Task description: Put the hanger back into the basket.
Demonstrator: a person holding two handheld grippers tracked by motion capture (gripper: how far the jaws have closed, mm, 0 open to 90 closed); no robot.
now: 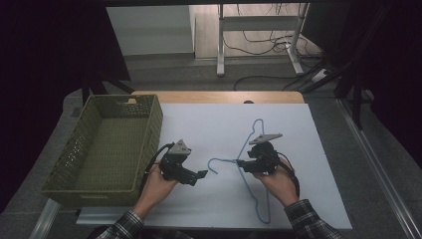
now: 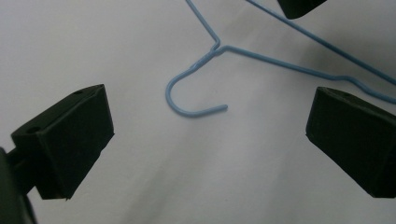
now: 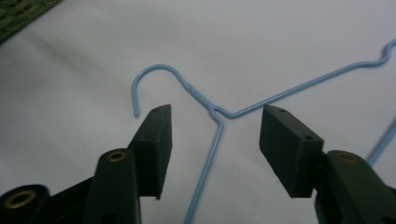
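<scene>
A blue wire hanger (image 1: 263,211) lies flat on the white table top (image 1: 199,119), its hook pointing toward the left. My right gripper (image 1: 242,163) is low over the hanger's neck. In the right gripper view the two jaws stand apart on either side of the wire (image 3: 289,91) where the neck meets the shoulders, and the right gripper (image 3: 217,119) has no pad touching it. My left gripper (image 1: 201,174) is just left of the hook, open, with nothing in it. In the left gripper view the hook (image 2: 187,79) lies ahead of the wide-open left gripper (image 2: 210,114).
An olive woven basket (image 1: 149,129) stands on the table's left side, close beside the left hand. One of the right gripper's fingertips (image 2: 299,7) shows at the top of the left gripper view. Desk legs and cables are on the floor beyond the table.
</scene>
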